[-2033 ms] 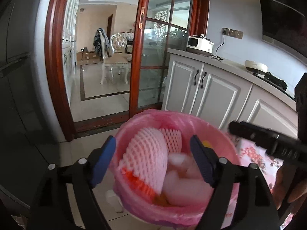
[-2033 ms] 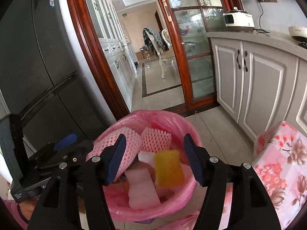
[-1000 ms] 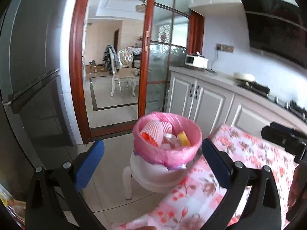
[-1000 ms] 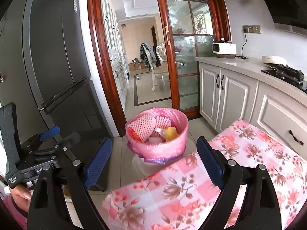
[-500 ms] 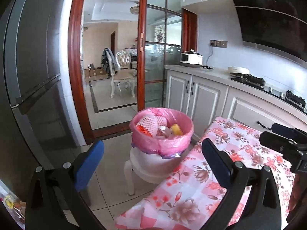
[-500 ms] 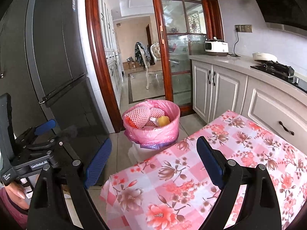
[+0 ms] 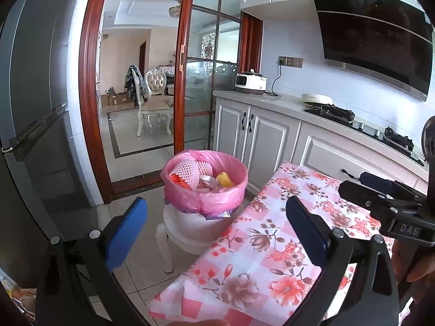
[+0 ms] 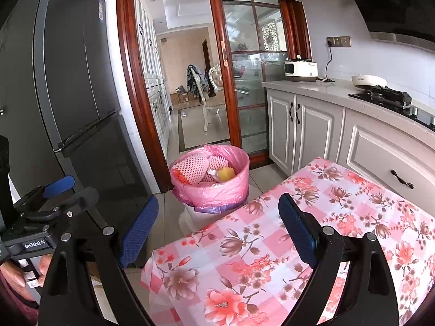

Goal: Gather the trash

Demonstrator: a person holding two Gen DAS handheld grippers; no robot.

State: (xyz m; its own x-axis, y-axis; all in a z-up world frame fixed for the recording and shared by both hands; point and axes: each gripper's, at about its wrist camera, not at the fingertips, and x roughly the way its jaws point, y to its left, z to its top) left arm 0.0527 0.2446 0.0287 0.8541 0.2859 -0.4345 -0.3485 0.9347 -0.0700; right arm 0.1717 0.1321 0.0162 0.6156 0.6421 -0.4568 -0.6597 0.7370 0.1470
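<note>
A bin with a pink liner point(image 7: 204, 187) stands on a white stool point(image 7: 179, 233) off the table's far corner. It holds pink foam fruit nets point(image 7: 187, 172), a yellow piece point(image 7: 225, 179) and white scraps. It also shows in the right wrist view point(image 8: 210, 179). My left gripper point(image 7: 216, 229) is open and empty, held back over the table corner. My right gripper point(image 8: 217, 226) is open and empty, over the flowered tablecloth point(image 8: 285, 244). Each gripper's body shows at the edge of the other's view.
A dark fridge point(image 8: 54, 95) stands at the left. Grey cabinets point(image 8: 312, 125) with a worktop, a rice cooker point(image 8: 301, 70) and a hob point(image 8: 388, 95) run along the right. A red-framed glass sliding door point(image 8: 244, 81) opens onto a dining room.
Both grippers have pulled back and up from the bin and opened wider. The bin now looks small and far, and the flowered tablecloth has come into view.
</note>
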